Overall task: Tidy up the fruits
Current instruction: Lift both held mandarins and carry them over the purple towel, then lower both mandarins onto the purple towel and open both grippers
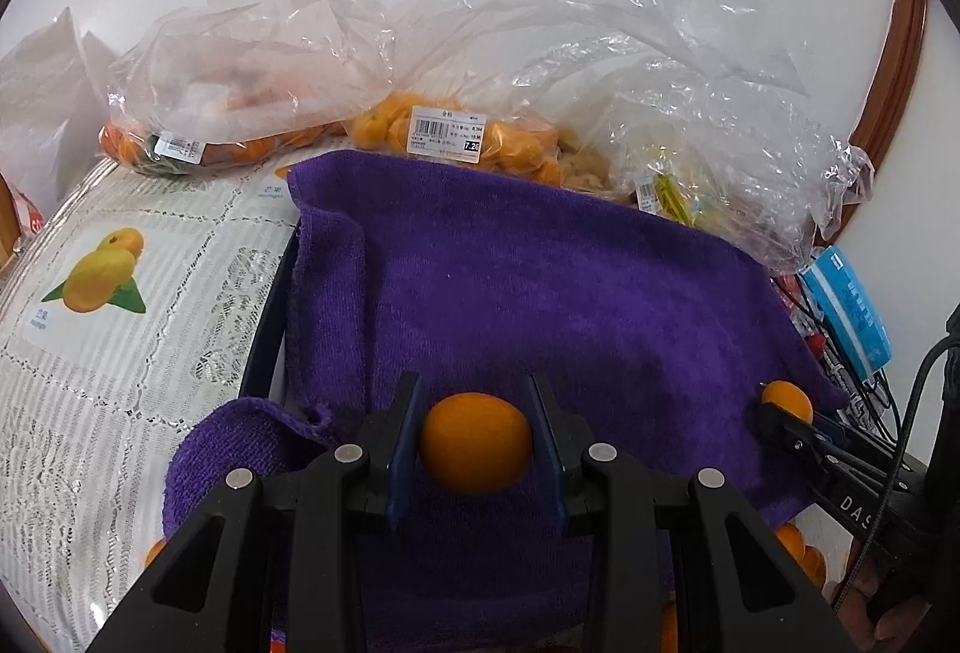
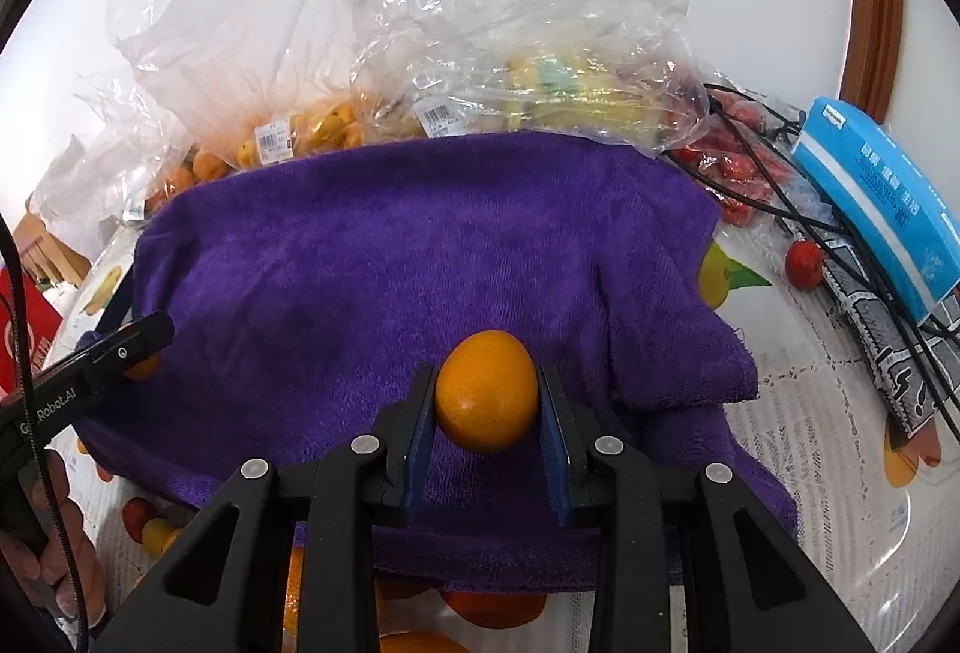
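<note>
Both claws gripped: left claw (image 1: 474,443) on a kumquat (image 1: 475,442), right claw (image 2: 487,401) on another (image 2: 486,398). Round, smooth skins; a loosened pinch risked rolling off the towel (image 1: 540,293).

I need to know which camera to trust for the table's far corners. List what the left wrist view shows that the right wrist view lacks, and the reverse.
Only the left wrist view shows the printed mango picture on the tablecloth. Only the right wrist view shows a loose red fruit and a red box at the left edge. Both show the purple towel, bagged oranges, the blue box, and each gripper, left gripper and right gripper, shut on a small orange fruit.
</note>
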Tool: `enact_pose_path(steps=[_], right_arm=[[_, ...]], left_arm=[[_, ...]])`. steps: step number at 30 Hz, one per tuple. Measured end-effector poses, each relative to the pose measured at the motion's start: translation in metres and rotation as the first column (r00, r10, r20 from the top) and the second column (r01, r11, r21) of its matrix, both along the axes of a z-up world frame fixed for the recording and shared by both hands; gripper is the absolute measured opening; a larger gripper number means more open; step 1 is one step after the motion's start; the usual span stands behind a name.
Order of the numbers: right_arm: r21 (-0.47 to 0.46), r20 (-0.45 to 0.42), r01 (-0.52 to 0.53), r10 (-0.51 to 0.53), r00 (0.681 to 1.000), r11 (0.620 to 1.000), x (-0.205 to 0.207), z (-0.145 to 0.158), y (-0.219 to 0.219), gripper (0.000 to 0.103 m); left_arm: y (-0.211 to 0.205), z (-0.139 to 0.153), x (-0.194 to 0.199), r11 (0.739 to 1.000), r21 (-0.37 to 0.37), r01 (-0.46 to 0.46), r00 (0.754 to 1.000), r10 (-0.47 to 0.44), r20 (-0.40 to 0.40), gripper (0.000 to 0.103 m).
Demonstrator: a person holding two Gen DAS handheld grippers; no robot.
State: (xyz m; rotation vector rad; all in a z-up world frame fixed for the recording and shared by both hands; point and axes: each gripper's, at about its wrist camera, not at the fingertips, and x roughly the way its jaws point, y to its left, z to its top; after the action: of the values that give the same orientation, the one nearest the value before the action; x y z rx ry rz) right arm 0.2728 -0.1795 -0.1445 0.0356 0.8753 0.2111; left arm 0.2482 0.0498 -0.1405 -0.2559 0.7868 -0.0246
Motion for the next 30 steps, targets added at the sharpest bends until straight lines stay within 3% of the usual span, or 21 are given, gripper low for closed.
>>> enact_pose_path(steps=[12,16,20,26,30], right_arm=[[-0.021,0.0,-0.01,0.01,1.0,1.0,0.0,0.001,0.004,0.035],[-0.037,-0.013,0.008,-0.008,1.0,0.999,-0.001,0.006,0.002,0.056],[-0.031,-0.002,0.027,-0.027,1.0,0.999,-0.003,0.015,-0.003,0.067],[-0.032,0.052,0.065,-0.063,0.997,0.997,-0.009,0.023,-0.008,0.071],[0.01,0.083,0.073,-0.074,0.994,0.997,-0.014,0.03,-0.013,0.071]], left_arm=[[0.0,0.0,0.002,1.0,-0.013,0.012,1.0,-0.012,-0.013,0.033],[0.001,0.007,-0.002,0.999,-0.031,0.024,1.0,-0.023,0.021,0.045],[0.0,0.013,-0.007,0.999,-0.024,0.028,0.998,-0.026,0.049,0.052],[-0.008,0.011,-0.005,0.999,0.042,0.024,0.999,-0.025,0.037,0.054],[-0.01,0.017,-0.009,0.997,0.071,0.024,0.996,-0.03,0.083,0.054]])
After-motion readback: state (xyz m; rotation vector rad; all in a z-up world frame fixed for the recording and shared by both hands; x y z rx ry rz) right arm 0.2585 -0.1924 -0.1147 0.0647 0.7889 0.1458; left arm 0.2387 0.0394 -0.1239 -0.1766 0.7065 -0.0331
